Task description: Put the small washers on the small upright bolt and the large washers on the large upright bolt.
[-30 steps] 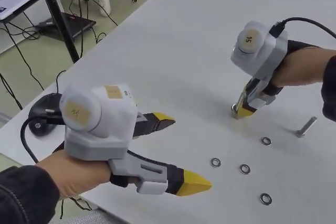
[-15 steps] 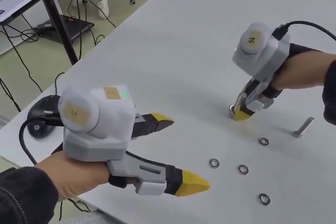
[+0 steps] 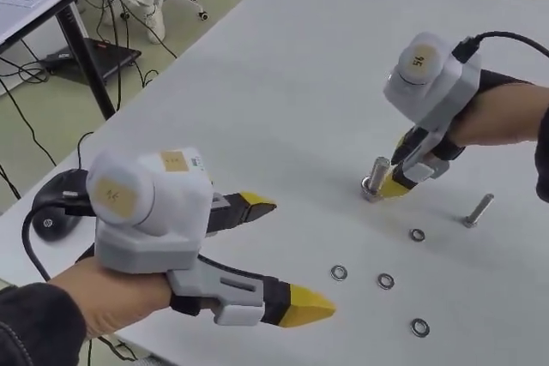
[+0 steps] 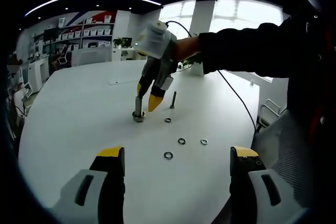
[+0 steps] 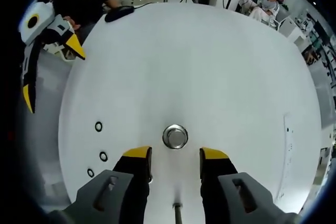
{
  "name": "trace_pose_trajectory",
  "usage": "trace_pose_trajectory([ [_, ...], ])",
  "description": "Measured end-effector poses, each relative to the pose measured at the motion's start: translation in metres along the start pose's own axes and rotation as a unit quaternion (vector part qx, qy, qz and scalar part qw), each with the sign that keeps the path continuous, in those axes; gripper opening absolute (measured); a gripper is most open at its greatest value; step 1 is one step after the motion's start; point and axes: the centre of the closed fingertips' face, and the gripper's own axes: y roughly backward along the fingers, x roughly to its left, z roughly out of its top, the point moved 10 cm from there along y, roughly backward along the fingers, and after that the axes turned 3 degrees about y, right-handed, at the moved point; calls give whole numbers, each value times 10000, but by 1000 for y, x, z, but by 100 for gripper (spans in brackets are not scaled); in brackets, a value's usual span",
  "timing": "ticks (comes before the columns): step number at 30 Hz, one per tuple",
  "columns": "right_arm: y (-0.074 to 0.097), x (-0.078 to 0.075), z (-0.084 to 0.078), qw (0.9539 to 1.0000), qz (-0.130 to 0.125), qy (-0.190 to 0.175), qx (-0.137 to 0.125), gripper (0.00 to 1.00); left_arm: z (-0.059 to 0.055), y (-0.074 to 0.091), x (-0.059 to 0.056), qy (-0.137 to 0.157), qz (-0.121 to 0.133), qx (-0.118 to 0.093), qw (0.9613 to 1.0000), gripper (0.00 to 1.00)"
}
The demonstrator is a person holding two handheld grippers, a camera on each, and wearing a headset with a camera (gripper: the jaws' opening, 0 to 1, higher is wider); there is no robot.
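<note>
1. The right claw [image 3: 390,186] points steeply down at the white table [image 3: 283,83]. Its yellow-tipped jaws are spread a little way and pinch nothing.
2. The large bolt [image 3: 377,176] stands upright on its head just beyond this claw's tips. In the right gripper view its top end sits just ahead of the gap between the two jaws and seems to touch neither.
3. The small bolt [image 3: 477,210] lies on its side on the table, behind the right claw's tips and beneath the hand that holds the claw. In the right gripper view its shaft shows low down between the jaw bases.
4. Four washers lie flat on the table, apart from one another, off the right claw's left jaw and between the two claws. None is on a bolt.
5. The first washer [image 3: 417,235] is the closest to the right claw and lies near the small bolt's head.
6. The second washer [image 3: 339,273], the third washer [image 3: 385,281] and the fourth washer [image 3: 419,327] lie farther from it, toward the left claw.
7. Which washers are small and which are large cannot be told.
8. The left claw [image 3: 283,255] hovers over the table near its edge, with its jaws spread wide and empty.
9. It points toward the washers and the large bolt. The second washer is the nearest thing ahead of its tips, and the bolt is well beyond.
</note>
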Motion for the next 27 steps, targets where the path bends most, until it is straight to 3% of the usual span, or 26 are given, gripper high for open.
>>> trace_pose_trajectory([
  [9,27,8,-3,9996,-252,-33,-109,37,6,0,-2,-88,-40,-35,9999,82],
  [14,35,9,-9,9992,-353,-60,-167,36,9,0,-4,-154,-77,-63,9998,82],
  [27,54,28,-30,9981,-546,-183,-199,35,18,-7,-15,-367,-249,-96,9990,82],
])
